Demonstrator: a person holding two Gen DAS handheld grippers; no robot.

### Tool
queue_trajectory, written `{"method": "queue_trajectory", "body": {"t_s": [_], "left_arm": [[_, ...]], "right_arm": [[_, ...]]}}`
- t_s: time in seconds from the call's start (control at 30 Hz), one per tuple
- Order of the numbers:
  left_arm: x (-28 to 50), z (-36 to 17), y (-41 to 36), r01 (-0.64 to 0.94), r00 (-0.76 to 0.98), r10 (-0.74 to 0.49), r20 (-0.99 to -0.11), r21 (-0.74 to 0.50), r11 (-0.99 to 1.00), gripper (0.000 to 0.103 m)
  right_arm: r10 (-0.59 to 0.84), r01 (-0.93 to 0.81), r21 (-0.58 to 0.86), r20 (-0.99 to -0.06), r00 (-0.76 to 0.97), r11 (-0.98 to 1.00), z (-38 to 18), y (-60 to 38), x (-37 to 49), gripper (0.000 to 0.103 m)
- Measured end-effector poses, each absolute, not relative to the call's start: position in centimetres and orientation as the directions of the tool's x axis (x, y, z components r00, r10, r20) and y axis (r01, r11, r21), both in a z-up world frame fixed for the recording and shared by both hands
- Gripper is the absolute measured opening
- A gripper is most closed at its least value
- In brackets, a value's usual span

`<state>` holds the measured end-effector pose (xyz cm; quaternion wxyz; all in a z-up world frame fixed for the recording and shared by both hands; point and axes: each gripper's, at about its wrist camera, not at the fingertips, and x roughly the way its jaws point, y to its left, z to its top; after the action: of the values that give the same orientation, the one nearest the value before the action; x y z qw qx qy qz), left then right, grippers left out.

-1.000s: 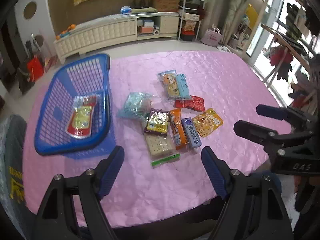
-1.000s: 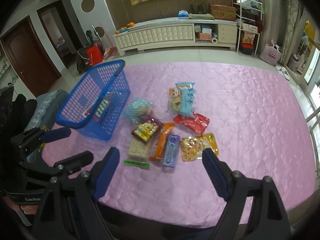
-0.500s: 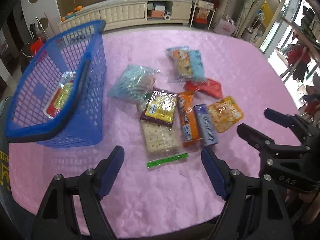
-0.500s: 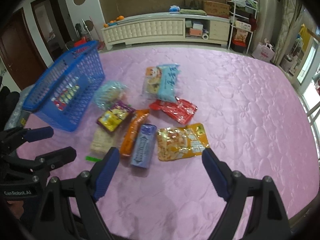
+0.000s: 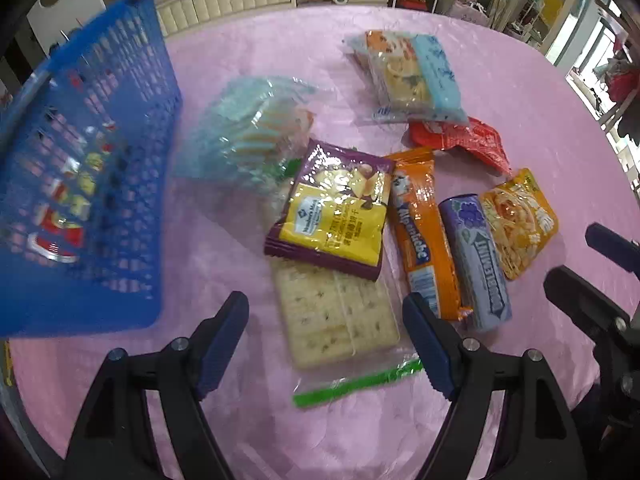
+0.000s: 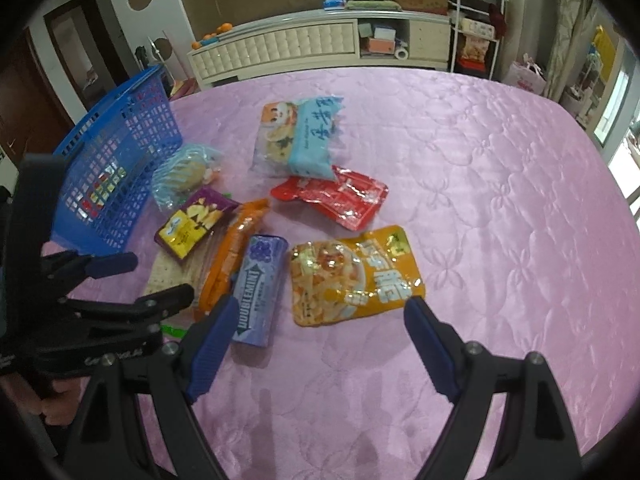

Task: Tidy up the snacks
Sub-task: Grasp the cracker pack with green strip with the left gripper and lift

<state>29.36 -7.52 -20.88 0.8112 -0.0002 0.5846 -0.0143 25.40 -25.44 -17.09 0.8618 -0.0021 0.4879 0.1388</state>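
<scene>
Several snack packs lie on the pink tablecloth (image 6: 500, 200). My left gripper (image 5: 324, 308) hangs open just above a clear cracker pack (image 5: 336, 320), whose far end sits under a purple-yellow packet (image 5: 336, 216). To their right lie an orange stick pack (image 5: 420, 236), a purple gum pack (image 6: 260, 284) and a yellow pouch (image 6: 352, 276). My right gripper (image 6: 320, 306) is open over the near edge of that pouch, with nothing between its fingers. A blue basket (image 5: 80, 160) at the left holds a red-yellow packet (image 5: 60, 220).
Farther back lie a red pouch (image 6: 340, 200), a blue-orange bag (image 6: 300, 140) and a pale blue clear bag (image 5: 248, 132) beside the basket. A white cabinet (image 6: 300, 48) and shelves (image 6: 476, 28) stand beyond the table. The table's near edge runs just below both grippers.
Both grippers have come down toward the table, so the snacks look larger. The left now hangs over the cracker pack, the right over the yellow pouch. Jaw widths are unchanged.
</scene>
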Motion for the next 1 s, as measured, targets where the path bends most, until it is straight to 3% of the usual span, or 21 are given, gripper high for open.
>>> {"method": "queue_trajectory", "body": {"t_s": [0.23,0.3,0.33,0.57,1.0], "left_arm": [[31.0,-21.7,-7.2,-0.016,0.298,-0.009,-0.955,-0.015,1.0,0.078],[31.0,-21.3,-7.5,0.007,0.291,-0.016,-0.957,-0.015,1.0,0.061],[31.0,-21.2,-7.9,0.025,0.28,-0.012,-0.96,-0.005,1.0,0.057],[29.2,-20.7,-8.3,0.047,0.229,-0.021,-0.973,-0.011,0.999,0.056],[23.3,-14.0,-8.1,0.088,0.359,-0.079,-0.93,-0.05,0.995,0.054]], "right_arm": [[0.231,-0.23,0.133,-0.846,0.48,0.964,-17.3,-25.6,25.4,0.087],[0.231,-0.228,0.134,-0.847,0.479,0.964,-17.3,-25.7,25.3,0.087],[0.232,-0.224,0.137,-0.846,0.48,0.965,-17.3,-25.8,25.3,0.087],[0.249,-0.227,0.155,-0.841,0.48,0.961,-17.0,-26.1,25.0,0.087],[0.299,-0.22,0.219,-0.833,0.466,0.951,-15.4,-26.0,23.2,0.087]]}}
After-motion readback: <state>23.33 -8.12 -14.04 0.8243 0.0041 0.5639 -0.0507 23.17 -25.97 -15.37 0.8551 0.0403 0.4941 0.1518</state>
